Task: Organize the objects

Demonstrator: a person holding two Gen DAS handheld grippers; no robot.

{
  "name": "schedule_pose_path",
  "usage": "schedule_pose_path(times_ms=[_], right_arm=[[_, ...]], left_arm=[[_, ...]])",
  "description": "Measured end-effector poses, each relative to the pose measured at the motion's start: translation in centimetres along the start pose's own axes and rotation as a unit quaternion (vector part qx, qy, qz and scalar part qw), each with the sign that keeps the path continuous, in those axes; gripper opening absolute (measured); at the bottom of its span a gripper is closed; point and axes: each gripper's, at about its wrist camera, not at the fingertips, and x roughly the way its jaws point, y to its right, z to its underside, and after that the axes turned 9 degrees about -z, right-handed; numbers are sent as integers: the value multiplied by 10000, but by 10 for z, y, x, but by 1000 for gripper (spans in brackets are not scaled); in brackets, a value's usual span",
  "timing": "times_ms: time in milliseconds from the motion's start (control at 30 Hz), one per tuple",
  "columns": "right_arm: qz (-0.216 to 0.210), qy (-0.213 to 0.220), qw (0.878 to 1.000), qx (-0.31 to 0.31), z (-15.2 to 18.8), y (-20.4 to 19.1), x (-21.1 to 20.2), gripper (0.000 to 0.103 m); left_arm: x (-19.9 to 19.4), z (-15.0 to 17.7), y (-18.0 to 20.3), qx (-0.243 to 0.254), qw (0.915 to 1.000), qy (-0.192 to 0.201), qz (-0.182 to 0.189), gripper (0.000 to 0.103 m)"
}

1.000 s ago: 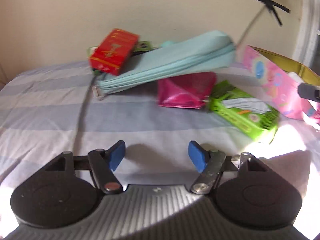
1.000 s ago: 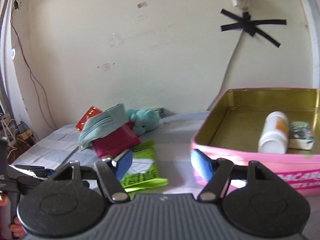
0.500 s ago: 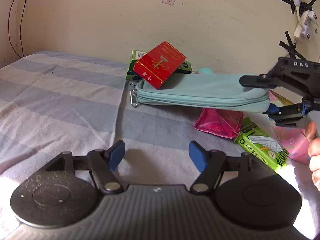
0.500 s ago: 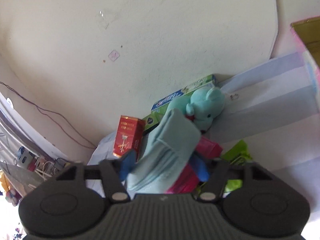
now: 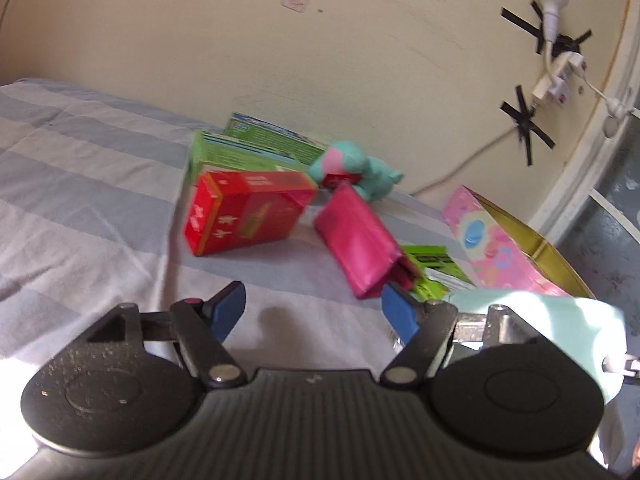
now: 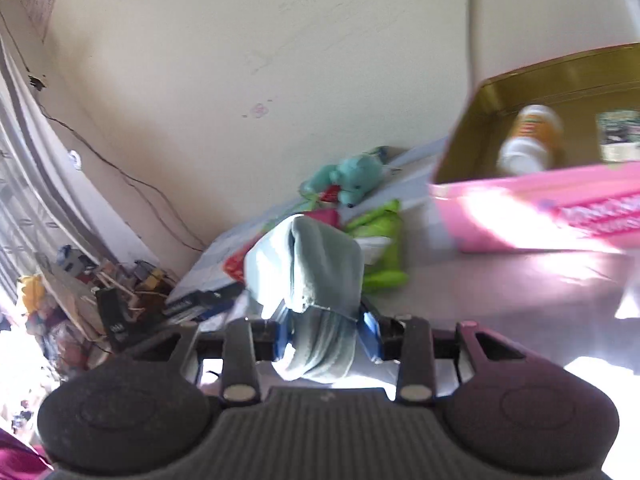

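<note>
My right gripper [image 6: 326,332] is shut on a pale blue zip pouch [image 6: 316,276] and holds it lifted above the bed, left of the pink tin [image 6: 560,204]. The pouch's end also shows at the right of the left wrist view [image 5: 560,320]. My left gripper [image 5: 314,312] is open and empty, low over the striped sheet. Ahead of it lie a red box [image 5: 244,212], a magenta pouch [image 5: 360,240], a green packet [image 5: 432,272] and a teal plush toy [image 5: 360,172].
The pink tin [image 5: 492,248] has a gold inside holding a white and orange bottle [image 6: 528,140] and a small patterned packet [image 6: 618,136]. Green cartons [image 5: 248,148] lean by the wall. A cluttered shelf [image 6: 100,288] stands past the bed's left edge.
My right gripper has lifted the blue pouch off the pile and carried it towards the pink tin. The red box has dropped flat onto the sheet. My left gripper's view has swung right.
</note>
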Motion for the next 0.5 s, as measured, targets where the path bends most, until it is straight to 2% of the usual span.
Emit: schedule_pose_path(times_ms=[33, 100, 133, 167, 233, 300, 433, 500], right_arm=[[325, 136, 9993, 82, 7, 9, -14, 45], [795, 540, 9951, 240, 20, 27, -38, 72], [935, 732, 9923, 346, 25, 33, -48, 76], [964, 845, 9908, 429, 29, 38, -54, 78], [847, 907, 9911, 485, 33, 47, -63, 79], [785, 809, 9932, 273, 38, 44, -62, 85], [971, 528, 9936, -234, 42, 33, -39, 84], [869, 397, 9951, -257, 42, 35, -28, 82]], left_arm=[[0, 0, 10, 104, 9998, -54, 168, 77], [-1, 2, 32, 342, 9985, -134, 402, 77], [1, 4, 48, 505, 9971, -229, 514, 81], [3, 5, 61, 651, 9956, -336, 577, 84], [6, 10, 83, 913, 9917, -545, 722, 84], [5, 14, 97, 1136, 9878, -700, 807, 84], [6, 24, 107, 1405, 9843, -923, 542, 84], [14, 33, 109, 1290, 9822, -1284, 452, 83]])
